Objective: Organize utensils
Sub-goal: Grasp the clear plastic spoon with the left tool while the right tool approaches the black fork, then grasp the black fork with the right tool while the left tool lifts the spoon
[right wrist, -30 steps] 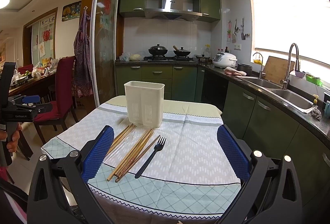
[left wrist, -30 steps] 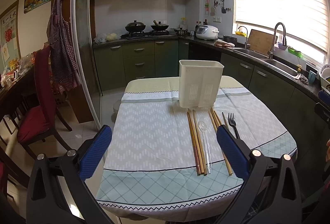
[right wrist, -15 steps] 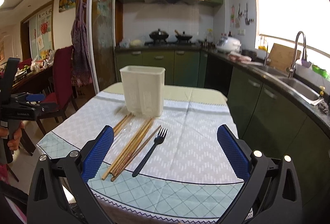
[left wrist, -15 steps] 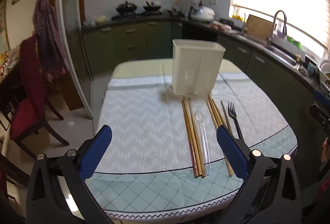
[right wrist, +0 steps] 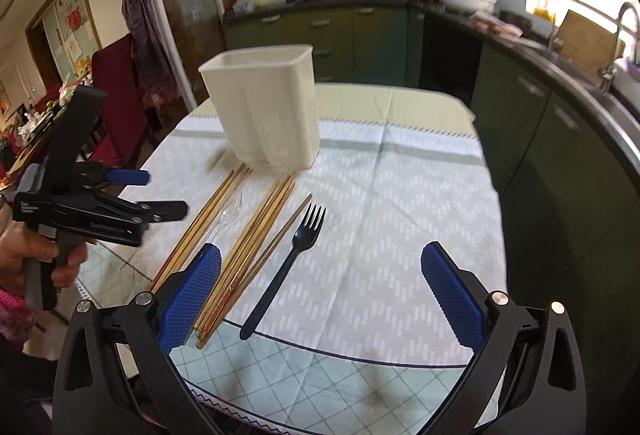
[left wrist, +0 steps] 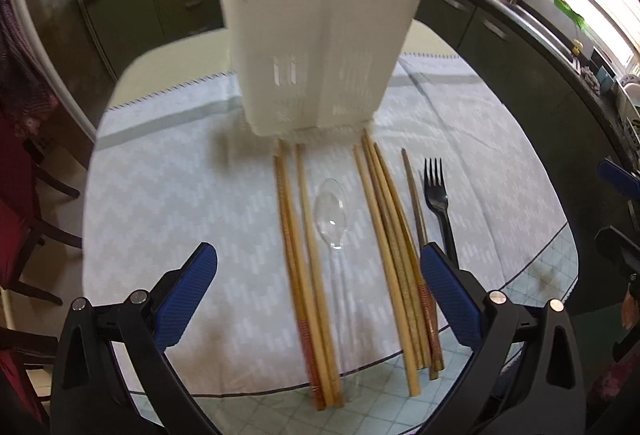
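A white slotted utensil holder [left wrist: 320, 51] [right wrist: 266, 115] stands upright on the table. In front of it lie two groups of wooden chopsticks [left wrist: 304, 267] [left wrist: 394, 255] [right wrist: 256, 243], a clear plastic spoon [left wrist: 331, 213] [right wrist: 230, 213] between them, and a black plastic fork [left wrist: 438, 199] [right wrist: 290, 259] to the right. My left gripper [left wrist: 320, 299] is open and empty above the near ends of the chopsticks and spoon. My right gripper [right wrist: 320, 295] is open and empty above the fork handle. The left gripper also shows in the right wrist view [right wrist: 132, 195].
The table wears a pale green patterned cloth [left wrist: 180, 195] [right wrist: 400, 195]. Red chairs [left wrist: 16, 203] [right wrist: 116, 91] stand to the left. Green kitchen cabinets, a stove and a sink counter [right wrist: 560, 83] run behind and to the right.
Both grippers have moved forward and tilted down over the table. The holder and utensils now look much closer. Nothing on the table has moved.
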A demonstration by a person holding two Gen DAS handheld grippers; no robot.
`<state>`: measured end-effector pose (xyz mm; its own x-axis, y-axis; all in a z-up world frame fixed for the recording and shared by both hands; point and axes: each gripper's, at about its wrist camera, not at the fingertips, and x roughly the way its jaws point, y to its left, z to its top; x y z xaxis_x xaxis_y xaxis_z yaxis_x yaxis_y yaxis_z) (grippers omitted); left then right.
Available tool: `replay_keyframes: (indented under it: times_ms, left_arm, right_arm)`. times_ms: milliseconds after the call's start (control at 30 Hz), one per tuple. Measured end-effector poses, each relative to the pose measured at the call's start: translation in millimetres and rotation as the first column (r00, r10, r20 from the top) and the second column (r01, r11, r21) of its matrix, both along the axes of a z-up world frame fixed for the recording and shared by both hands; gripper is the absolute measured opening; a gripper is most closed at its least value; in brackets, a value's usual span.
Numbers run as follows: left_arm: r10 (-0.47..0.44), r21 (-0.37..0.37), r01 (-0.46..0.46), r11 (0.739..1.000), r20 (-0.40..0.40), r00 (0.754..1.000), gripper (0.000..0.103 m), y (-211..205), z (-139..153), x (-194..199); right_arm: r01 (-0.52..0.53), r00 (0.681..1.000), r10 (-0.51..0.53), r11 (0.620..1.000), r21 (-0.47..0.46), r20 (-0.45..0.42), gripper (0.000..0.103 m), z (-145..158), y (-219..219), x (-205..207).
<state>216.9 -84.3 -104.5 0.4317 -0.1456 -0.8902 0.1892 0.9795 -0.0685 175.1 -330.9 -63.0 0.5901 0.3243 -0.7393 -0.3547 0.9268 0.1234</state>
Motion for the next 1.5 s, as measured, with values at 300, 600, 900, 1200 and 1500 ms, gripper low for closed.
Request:
replay_keyframes:
  times_ms: [300,600,900,1200,1500]
  left_arm:
    - [-0.008,-0.017,0.005,1.0,-0.175,0.985,0.072,-16,-24,25]
    - [-0.021,0.008,0.024,1.0,-0.257,0.966,0.039,-30,-41,35]
    - [-0.019,0.034,0.03,0.999,-0.305,0.952,0.022,-44,-61,51]
    - [-0.024,0.056,0.044,0.997,-0.306,0.952,0.009,-55,-75,66]
    - [-0.029,0.053,0.045,0.998,-0.278,0.96,0.009,-41,-76,68]
  right_arm:
    - [0.03,0.986,-0.033,0.999,-0.019,-0.164,0.08,-15,-11,48]
    - [0.036,0.961,-0.045,0.999,-0.038,-0.273,0.078,-29,-16,67]
    - [0.012,0.957,-0.025,0.999,-0.044,-0.288,0.078,-30,-15,64]
    - [0.019,0.916,-0.036,0.999,-0.047,-0.399,0.078,-41,0,70]
    - [-0.016,0.843,-0.039,0.995,-0.098,-0.536,0.061,-79,53,92]
